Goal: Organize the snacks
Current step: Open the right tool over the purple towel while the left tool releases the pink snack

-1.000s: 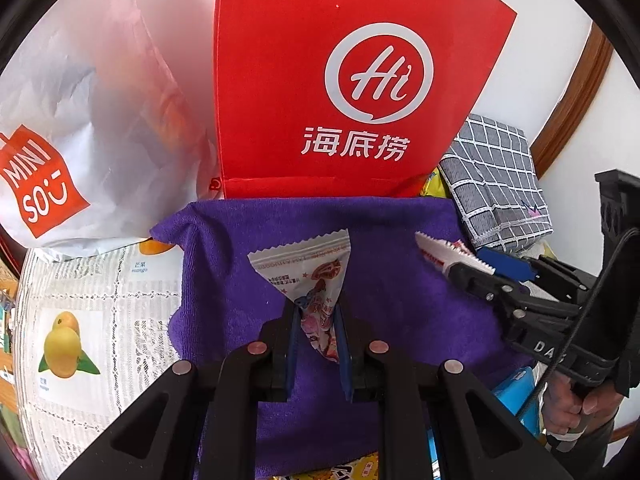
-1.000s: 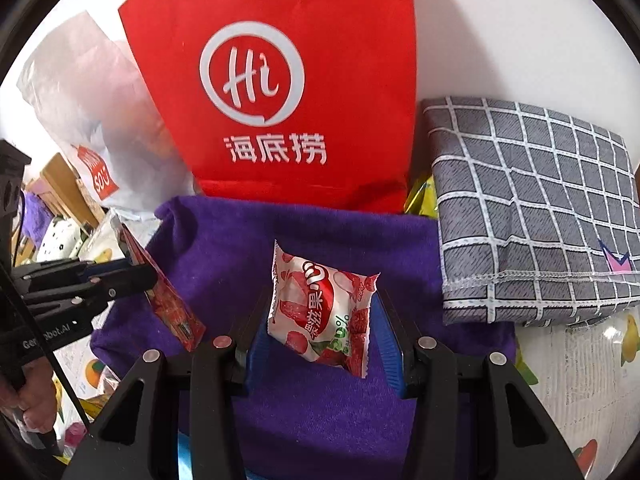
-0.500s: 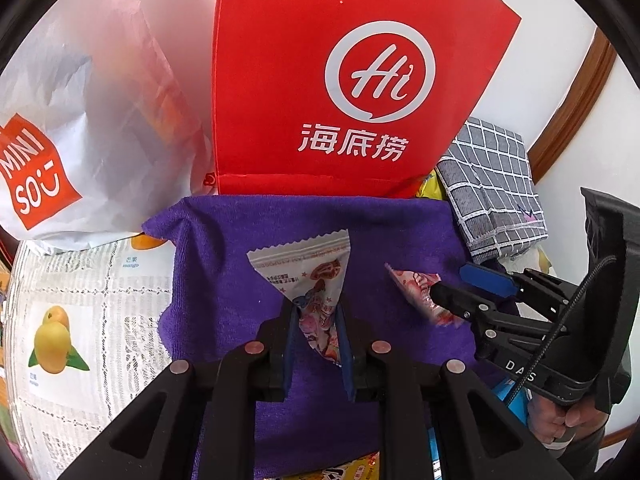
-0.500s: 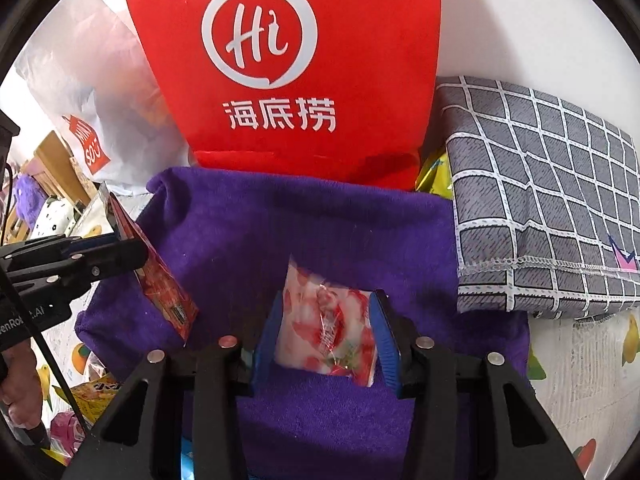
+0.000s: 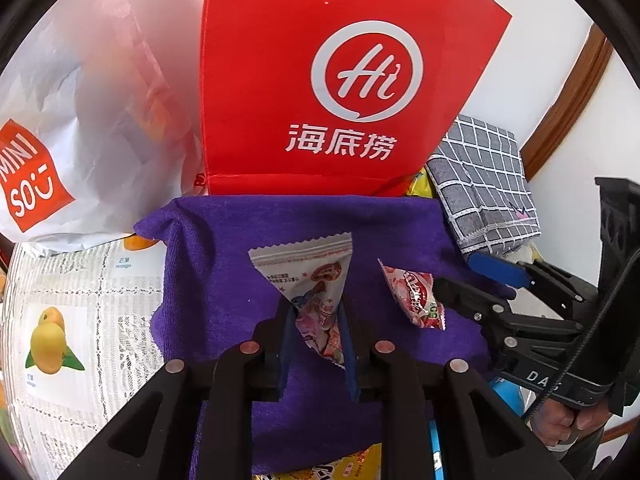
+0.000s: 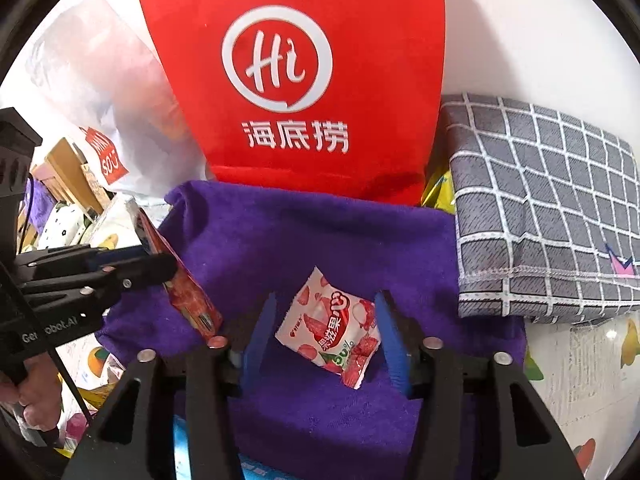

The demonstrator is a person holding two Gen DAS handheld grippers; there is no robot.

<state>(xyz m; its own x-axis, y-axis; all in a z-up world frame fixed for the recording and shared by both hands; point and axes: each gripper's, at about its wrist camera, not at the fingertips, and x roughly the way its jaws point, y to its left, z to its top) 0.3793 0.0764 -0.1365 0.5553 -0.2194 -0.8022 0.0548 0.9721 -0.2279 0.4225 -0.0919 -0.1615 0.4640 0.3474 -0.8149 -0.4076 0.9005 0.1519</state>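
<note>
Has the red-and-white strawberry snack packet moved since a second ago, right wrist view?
Yes. The red-and-white strawberry snack packet has dropped from up between the right gripper pads onto the purple towel, farther below the red paper bag; the jaws are opening.

A table under a fruit-print cloth (image 5: 72, 280) carries a purple towel (image 5: 224, 248). At the far edge stand a red bag (image 5: 320, 80) and a white bag (image 5: 80, 120), with a folded grey checked cloth (image 6: 540, 200) at the right.
</note>
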